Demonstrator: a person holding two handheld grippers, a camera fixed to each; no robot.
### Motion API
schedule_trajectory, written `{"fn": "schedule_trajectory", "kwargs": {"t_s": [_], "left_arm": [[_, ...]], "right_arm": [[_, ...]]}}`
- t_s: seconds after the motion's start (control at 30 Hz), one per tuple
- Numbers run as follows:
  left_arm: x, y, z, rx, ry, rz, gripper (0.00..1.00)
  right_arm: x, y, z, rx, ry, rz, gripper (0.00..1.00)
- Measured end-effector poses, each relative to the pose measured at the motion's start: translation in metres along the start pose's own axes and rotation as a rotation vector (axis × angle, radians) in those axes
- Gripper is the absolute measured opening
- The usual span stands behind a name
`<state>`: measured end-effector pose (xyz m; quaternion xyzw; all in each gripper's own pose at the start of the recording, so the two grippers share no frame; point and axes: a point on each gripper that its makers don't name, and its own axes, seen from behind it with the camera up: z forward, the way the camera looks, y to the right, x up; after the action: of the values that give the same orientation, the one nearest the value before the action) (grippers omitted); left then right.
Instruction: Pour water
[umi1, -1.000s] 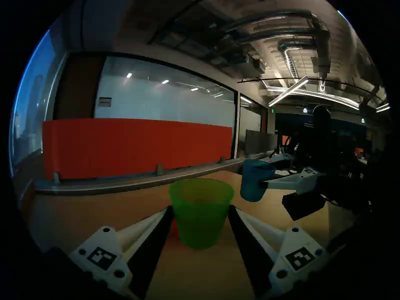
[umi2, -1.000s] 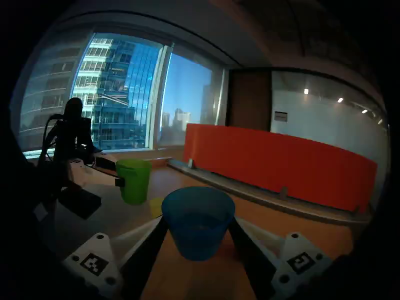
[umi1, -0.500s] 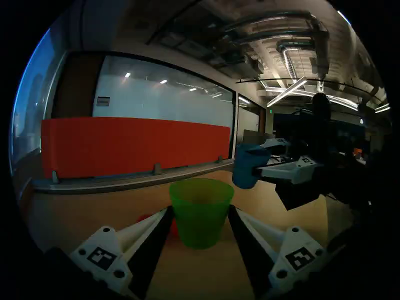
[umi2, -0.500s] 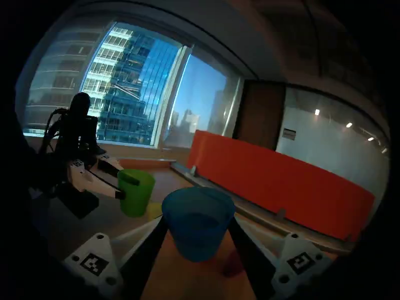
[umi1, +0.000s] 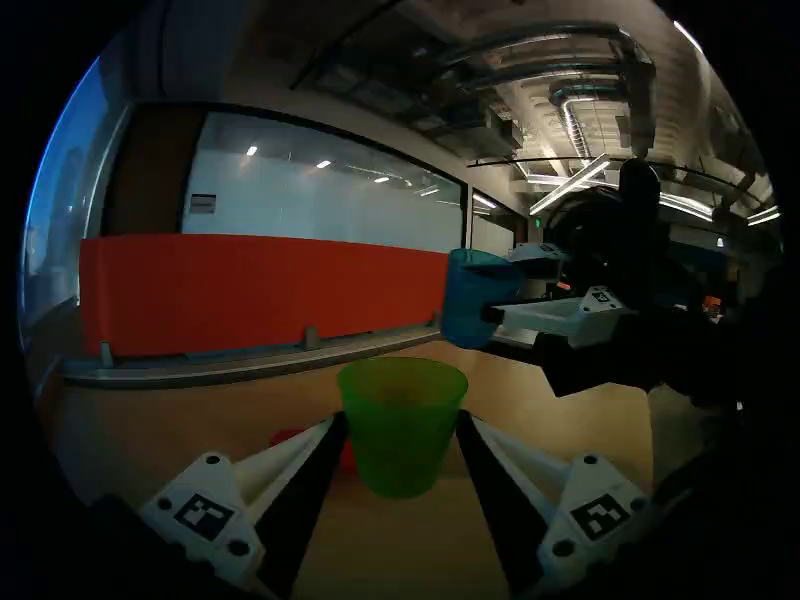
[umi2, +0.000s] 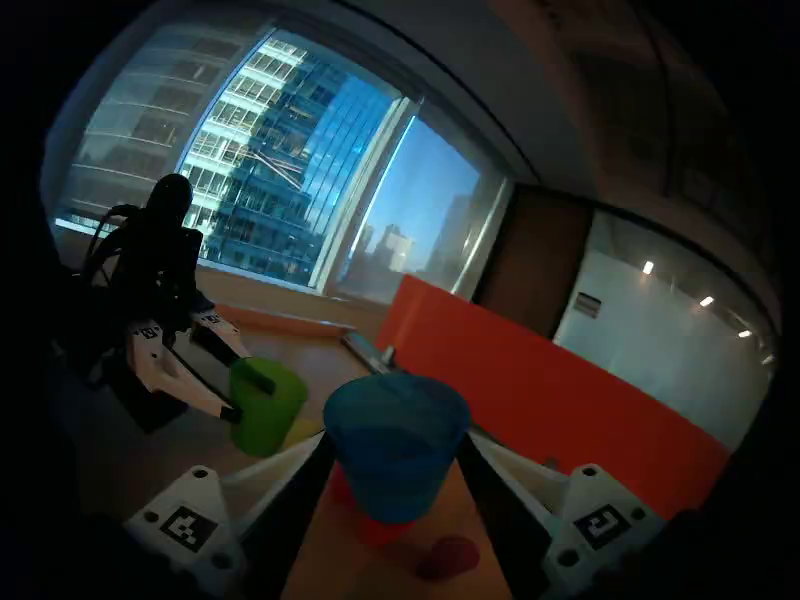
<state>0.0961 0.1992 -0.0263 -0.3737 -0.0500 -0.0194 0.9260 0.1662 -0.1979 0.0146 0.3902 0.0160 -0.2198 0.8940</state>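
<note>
Jaws grip green cup (umi1: 402, 425), blue cup (umi2: 396, 445); red discs (umi2: 448, 557).

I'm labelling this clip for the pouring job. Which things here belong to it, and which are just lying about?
In the job: blue cup, held in the right tongs; green cup, held in the left tongs.
Just lying about: small red pieces on the table; orange partition.

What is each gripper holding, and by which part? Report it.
Left gripper clamps the green cup by its side walls, below the rim; right gripper clamps the blue cup likewise.
</note>
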Motion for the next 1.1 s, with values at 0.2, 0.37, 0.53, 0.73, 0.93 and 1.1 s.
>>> {"fn": "schedule_trajectory", "kwargs": {"t_s": [0.2,0.37,0.53,0.73,0.93,1.1], "left_arm": [[0.001,0.001,0.0,-0.004,0.005,0.003,0.79],[0.001,0.003,0.001,-0.011,0.009,0.01,0.79],[0.002,0.006,0.001,-0.017,0.011,0.028,0.79],[0.003,0.009,0.002,-0.021,0.011,0.042,0.79],[0.006,0.013,0.003,-0.026,0.012,0.05,0.79],[0.008,0.015,0.003,-0.031,0.014,0.055,0.79]], "right_arm": [[0.009,0.005,0.008,-0.008,0.0,-0.092,0.87],[0.017,0.007,0.014,-0.009,0.009,-0.158,0.87],[0.026,0.01,0.019,-0.012,0.02,-0.218,0.87],[0.035,0.013,0.025,-0.014,0.032,-0.278,0.87],[0.042,0.017,0.032,-0.015,0.039,-0.336,0.87],[0.047,0.02,0.037,-0.021,0.043,-0.381,0.87]]}}
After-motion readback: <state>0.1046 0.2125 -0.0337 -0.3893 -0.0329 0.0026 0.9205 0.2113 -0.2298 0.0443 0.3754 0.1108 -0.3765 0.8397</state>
